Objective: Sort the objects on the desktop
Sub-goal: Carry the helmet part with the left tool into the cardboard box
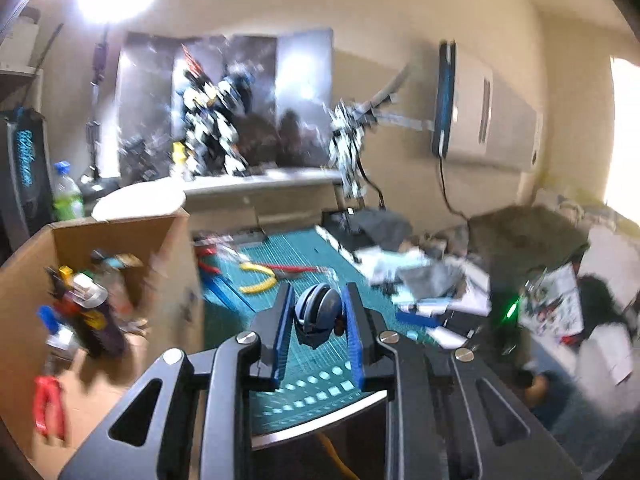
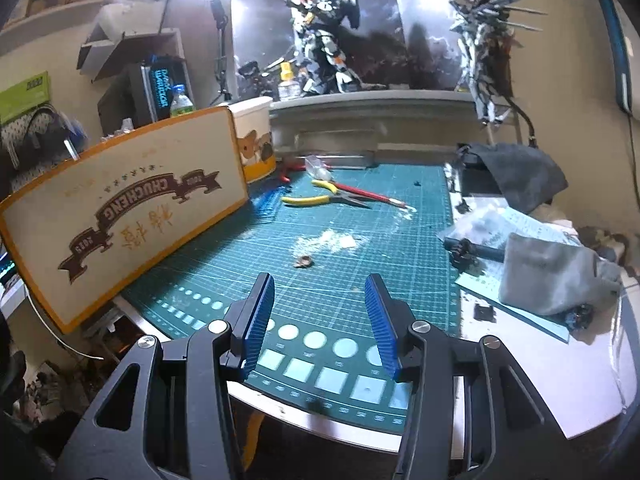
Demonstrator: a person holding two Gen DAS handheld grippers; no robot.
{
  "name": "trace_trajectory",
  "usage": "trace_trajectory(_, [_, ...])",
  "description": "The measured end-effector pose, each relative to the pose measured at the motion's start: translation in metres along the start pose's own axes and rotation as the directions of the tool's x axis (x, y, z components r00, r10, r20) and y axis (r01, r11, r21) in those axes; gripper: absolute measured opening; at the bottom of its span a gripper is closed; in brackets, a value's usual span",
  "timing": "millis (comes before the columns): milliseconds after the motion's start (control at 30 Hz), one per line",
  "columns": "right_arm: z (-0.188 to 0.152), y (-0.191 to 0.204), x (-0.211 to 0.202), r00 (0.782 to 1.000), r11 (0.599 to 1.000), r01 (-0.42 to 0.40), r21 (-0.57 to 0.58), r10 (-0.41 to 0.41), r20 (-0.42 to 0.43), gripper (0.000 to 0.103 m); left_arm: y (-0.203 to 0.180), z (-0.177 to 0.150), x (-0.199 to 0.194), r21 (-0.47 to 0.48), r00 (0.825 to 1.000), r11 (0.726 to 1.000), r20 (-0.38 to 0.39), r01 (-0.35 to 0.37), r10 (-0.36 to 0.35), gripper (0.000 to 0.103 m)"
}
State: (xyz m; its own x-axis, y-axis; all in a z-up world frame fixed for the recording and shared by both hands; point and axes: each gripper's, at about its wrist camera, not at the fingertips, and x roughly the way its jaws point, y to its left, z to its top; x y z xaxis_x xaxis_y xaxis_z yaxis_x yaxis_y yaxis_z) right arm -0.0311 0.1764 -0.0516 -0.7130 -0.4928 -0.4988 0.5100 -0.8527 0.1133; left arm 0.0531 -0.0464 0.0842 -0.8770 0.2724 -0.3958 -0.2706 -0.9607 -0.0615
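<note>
Blue-padded left claw [image 1: 318, 312] is clamped on a small blue model part [image 1: 318, 316], held above the green mat [image 1: 312, 248] beside an open cardboard box [image 1: 120, 232]. Right claw [image 2: 320, 320] stands apart, empty, over the mat near yellow pliers [image 2: 312, 198].

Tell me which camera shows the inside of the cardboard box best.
The left wrist view: it looks into the open cardboard box at its jumbled contents. The right wrist view shows only its printed outer wall.
</note>
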Motion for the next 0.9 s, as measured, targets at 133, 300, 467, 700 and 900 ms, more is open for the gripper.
trace_trajectory(133, [0.002, 0.005, 0.0, 0.999, 1.0, -0.031, -0.003, 0.031, 0.009, 0.044, 0.053, 0.046, -0.029, 0.004, 0.998, 0.998, -0.013, -0.066, 0.066, 0.024])
trace_trajectory(300, [0.01, 0.014, 0.003, 0.997, 0.998, -0.07, -0.004, 0.07, 0.027, 0.045, 0.121, 0.083, 0.016, -0.015, 0.972, 0.985, -0.165, -0.174, 0.169, 0.024])
trace_trajectory(467, [0.02, 0.029, 0.003, 0.995, 0.995, -0.087, -0.04, 0.089, 0.037, 0.046, 0.153, 0.078, 0.102, 0.011, 0.915, 0.971, -0.334, -0.237, 0.227, 0.024])
trace_trajectory(700, [0.035, 0.04, -0.003, 0.995, 0.995, -0.07, -0.074, 0.075, 0.059, 0.053, 0.176, 0.022, 0.191, -0.113, 0.816, 0.972, -0.568, -0.204, 0.105, 0.024])
trace_trajectory(900, [0.04, 0.032, -0.001, 0.997, 0.997, -0.051, -0.063, 0.054, 0.049, 0.053, 0.174, -0.007, 0.218, -0.095, 0.761, 0.976, -0.643, -0.194, 0.088, 0.024])
